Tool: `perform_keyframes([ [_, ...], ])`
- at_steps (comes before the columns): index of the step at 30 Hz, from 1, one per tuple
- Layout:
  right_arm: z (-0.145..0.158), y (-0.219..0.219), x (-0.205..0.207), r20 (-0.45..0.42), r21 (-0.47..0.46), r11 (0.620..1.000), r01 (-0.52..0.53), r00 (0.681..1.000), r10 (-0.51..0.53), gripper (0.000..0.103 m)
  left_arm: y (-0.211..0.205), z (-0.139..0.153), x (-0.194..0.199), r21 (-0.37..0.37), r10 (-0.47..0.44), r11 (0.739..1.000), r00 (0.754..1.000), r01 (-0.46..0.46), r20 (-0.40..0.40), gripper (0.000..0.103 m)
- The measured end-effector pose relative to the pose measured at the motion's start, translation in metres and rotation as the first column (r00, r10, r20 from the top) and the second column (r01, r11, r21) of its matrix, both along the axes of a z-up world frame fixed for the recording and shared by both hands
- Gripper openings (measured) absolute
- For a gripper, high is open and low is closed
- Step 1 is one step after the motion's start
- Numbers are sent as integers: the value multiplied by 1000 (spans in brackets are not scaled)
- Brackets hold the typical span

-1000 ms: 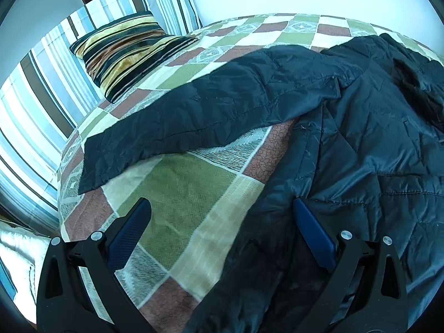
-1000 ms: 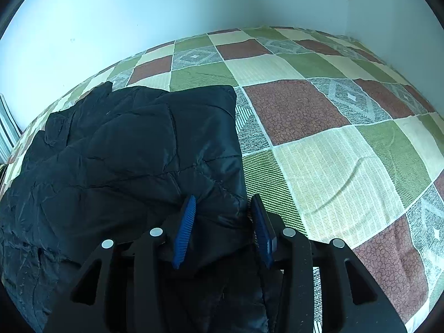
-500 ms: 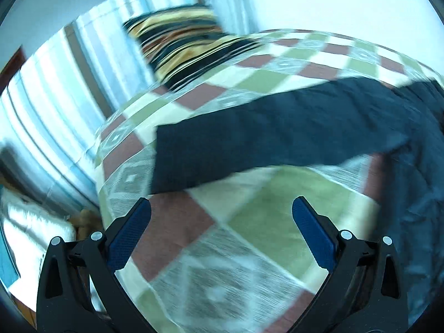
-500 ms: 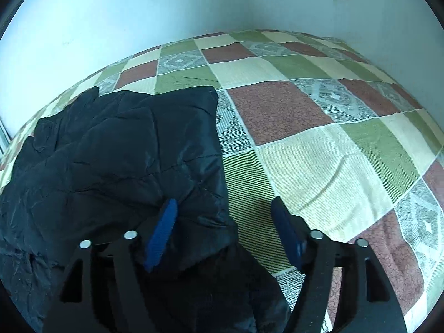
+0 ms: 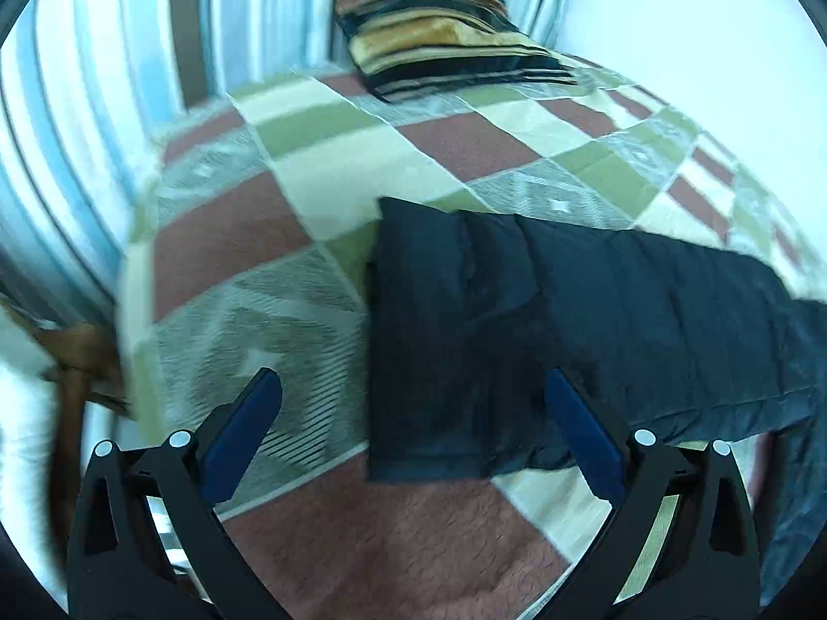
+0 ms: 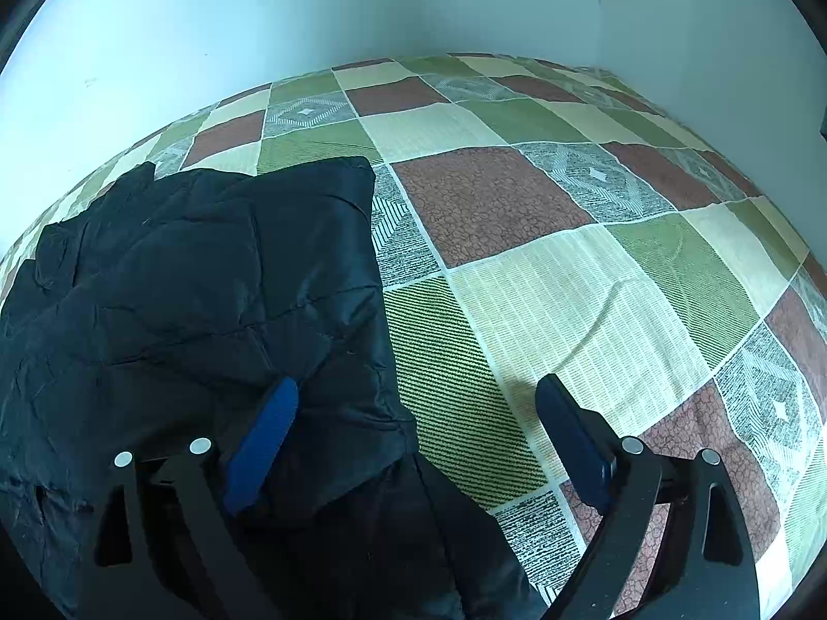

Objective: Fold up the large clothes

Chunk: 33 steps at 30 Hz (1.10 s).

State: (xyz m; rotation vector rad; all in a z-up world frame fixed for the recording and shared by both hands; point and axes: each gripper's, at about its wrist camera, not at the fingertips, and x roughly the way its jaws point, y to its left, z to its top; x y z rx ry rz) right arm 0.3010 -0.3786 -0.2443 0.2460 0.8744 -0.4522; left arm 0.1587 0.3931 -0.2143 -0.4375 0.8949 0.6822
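A dark navy quilted jacket lies on a bed with a checked cover. In the left wrist view its long sleeve (image 5: 517,320) stretches to the right, the cuff end near the middle. My left gripper (image 5: 411,398) is open and empty, hovering over the cuff end. In the right wrist view the jacket's body (image 6: 196,299) lies at the left, with a folded edge running toward me. My right gripper (image 6: 416,403) is open and empty, straddling that edge; its left finger (image 6: 263,429) is over the fabric.
The checked green, brown and cream bed cover (image 6: 568,289) spreads to the right up to pale walls. A striped pillow (image 5: 439,15) leans on a striped headboard (image 5: 103,77) at the far end. The bed's left edge (image 5: 129,310) drops off.
My left gripper swung left from the jacket's body to the sleeve's cuff end. My right gripper opened, letting go of the jacket's edge, which now lies flat.
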Motion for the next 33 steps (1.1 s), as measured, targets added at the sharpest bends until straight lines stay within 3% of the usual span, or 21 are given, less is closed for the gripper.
perform_keyframes([
  [3,0,2,0,-3,-11,1000,1,1000,-2,92,11,-11,1,-81,-4,997,1000,7,27,101],
  [6,0,3,1,-3,-16,1000,3,1000,-4,92,10,-13,5,-58,-36,998,999,37,22,99],
  [7,0,3,0,-3,-16,1000,4,1000,-4,93,8,-13,7,-50,-51,997,998,52,22,87],
  [9,0,3,1,-4,-19,1000,5,1000,-5,93,8,-13,9,-45,-53,998,998,54,22,76],
  [16,0,3,0,-2,-14,1000,6,1000,-6,93,5,-4,10,-47,-61,997,997,63,43,9],
  [21,0,2,0,2,-6,1000,7,1000,-7,93,-2,20,6,-44,-58,997,994,62,93,6],
  [25,0,0,-1,6,5,1000,8,1000,-8,93,-29,54,13,-5,-127,992,980,129,155,6],
  [29,-1,-2,-1,11,18,1000,7,1000,-7,93,-79,94,35,48,-249,968,943,245,219,6],
  [33,-1,-3,-1,18,37,999,7,1000,-8,93,-140,117,70,88,-379,925,894,369,240,5],
])
